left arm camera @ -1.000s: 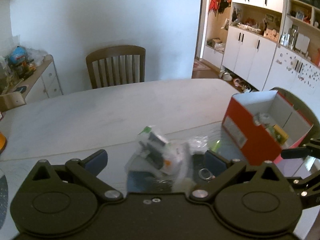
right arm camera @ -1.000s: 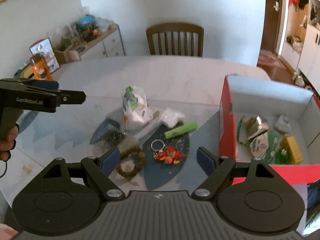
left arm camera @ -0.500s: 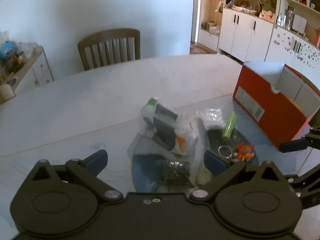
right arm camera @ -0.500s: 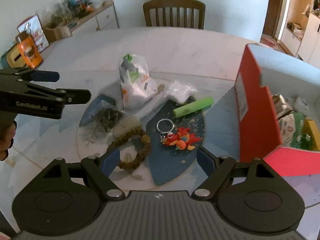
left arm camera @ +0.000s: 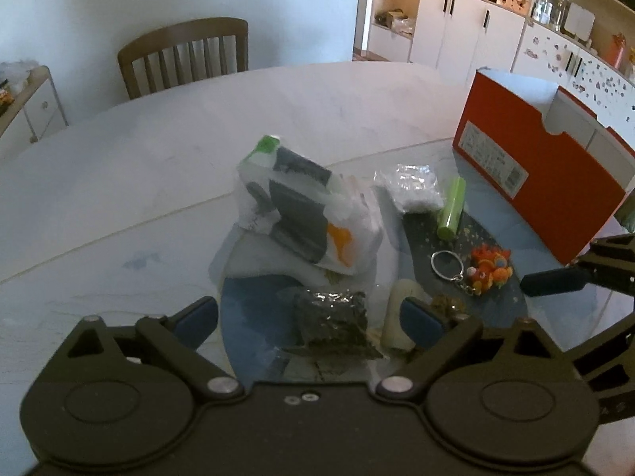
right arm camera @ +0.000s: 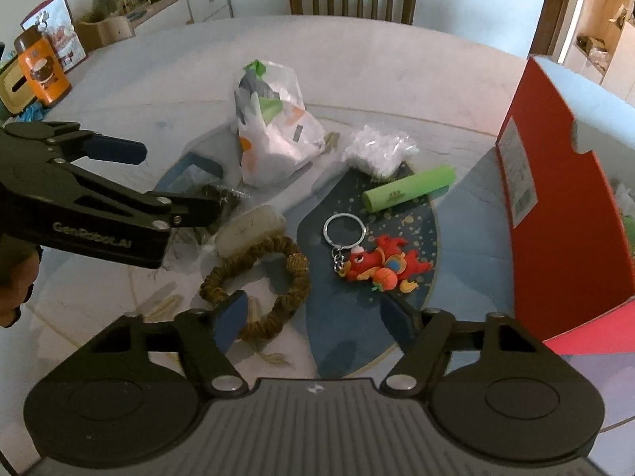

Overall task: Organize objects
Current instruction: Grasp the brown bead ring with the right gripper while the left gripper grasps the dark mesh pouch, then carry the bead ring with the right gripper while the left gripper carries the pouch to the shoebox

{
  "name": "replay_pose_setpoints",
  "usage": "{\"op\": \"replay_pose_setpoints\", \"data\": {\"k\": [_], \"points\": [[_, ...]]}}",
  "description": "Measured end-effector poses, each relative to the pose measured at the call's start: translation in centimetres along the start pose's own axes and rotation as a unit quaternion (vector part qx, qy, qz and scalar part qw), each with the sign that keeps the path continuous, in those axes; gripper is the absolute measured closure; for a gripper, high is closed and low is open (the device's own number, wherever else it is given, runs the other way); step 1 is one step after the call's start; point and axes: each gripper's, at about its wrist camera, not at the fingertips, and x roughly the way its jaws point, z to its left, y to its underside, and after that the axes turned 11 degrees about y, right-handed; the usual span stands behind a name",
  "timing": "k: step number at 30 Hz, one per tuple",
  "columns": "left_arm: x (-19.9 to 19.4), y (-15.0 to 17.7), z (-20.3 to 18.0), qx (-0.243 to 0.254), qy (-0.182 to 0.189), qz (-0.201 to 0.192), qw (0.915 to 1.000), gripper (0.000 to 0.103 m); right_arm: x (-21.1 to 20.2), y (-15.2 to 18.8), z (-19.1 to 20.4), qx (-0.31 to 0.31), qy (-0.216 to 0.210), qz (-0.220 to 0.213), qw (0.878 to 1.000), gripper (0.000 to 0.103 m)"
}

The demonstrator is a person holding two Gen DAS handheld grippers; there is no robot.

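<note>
Both grippers have been lowered closer to the clutter than half a second ago, so the items are seen larger. Between the spread, empty fingers of the left gripper [left arm camera: 308, 323] a dark crinkled packet [left arm camera: 332, 323] is found, with a pale oblong object [left arm camera: 397, 319] just inside its right finger. Beyond lies a white plastic bag [left arm camera: 307, 214] with grey items inside.

The right gripper [right arm camera: 313, 315] is also held apart, clamped on nothing; a brown braided ring [right arm camera: 258, 285] lies at its left finger and a red dragon keychain [right arm camera: 381, 265] just ahead of its right finger. Farther on are a green tube [right arm camera: 408, 190] and a clear crumpled bag [right arm camera: 379, 150]. To the right stands the red box [right arm camera: 555, 182]; its contents are almost entirely hidden by its wall.
</note>
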Motion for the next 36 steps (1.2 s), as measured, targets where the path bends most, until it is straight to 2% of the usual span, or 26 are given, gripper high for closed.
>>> {"op": "replay_pose_setpoints", "data": {"k": [5, 9, 11, 15, 17, 19, 21, 22, 28, 36], "points": [[0.7, 0.1, 0.0, 0.003, 0.003, 0.005, 1.0, 0.011, 0.9, -0.2, 0.4, 0.006, 0.005, 0.01, 1.0, 0.046], [1.4, 0.2, 0.1, 0.004, 0.001, 0.011, 0.9999, 0.022, 1.2, -0.4, 0.9, -0.002, 0.006, 0.01, 1.0, 0.055], [1.3, 0.3, 0.2, 0.002, 0.003, 0.008, 1.0, 0.023, 1.3, -0.4, 1.1, -0.003, 0.009, 0.012, 1.0, 0.061], [1.4, 0.4, 0.2, 0.003, 0.002, 0.011, 0.9999, 0.038, 1.4, -0.6, 1.4, -0.006, 0.014, 0.01, 1.0, 0.07], [1.4, 0.4, 0.2, 0.001, 0.001, 0.012, 0.9999, 0.042, 1.4, -0.7, 1.5, -0.009, 0.018, 0.01, 1.0, 0.072], [1.3, 0.4, 0.2, 0.001, 0.001, 0.012, 0.9999, 0.053, 1.4, -0.7, 1.7, -0.016, 0.021, 0.006, 1.0, 0.08], [1.2, 0.4, 0.2, 0.001, -0.001, 0.012, 0.9999, 0.056, 1.4, -0.7, 1.9, -0.02, 0.021, 0.006, 1.0, 0.085], [1.2, 0.4, 0.2, 0.001, -0.002, 0.012, 0.9999, 0.061, 1.4, -0.7, 2.0, -0.02, 0.022, 0.006, 1.0, 0.087], [0.6, 0.3, 0.1, -0.003, -0.006, 0.012, 0.9999, 0.07, 1.3, -0.7, 2.1, -0.021, 0.022, 0.004, 1.0, 0.091], [-1.2, -0.5, -0.6, -0.011, -0.003, -0.004, 0.9999, 0.072, -0.8, -0.7, 1.3, -0.005, 0.009, -0.015, 1.0, 0.092]]}}
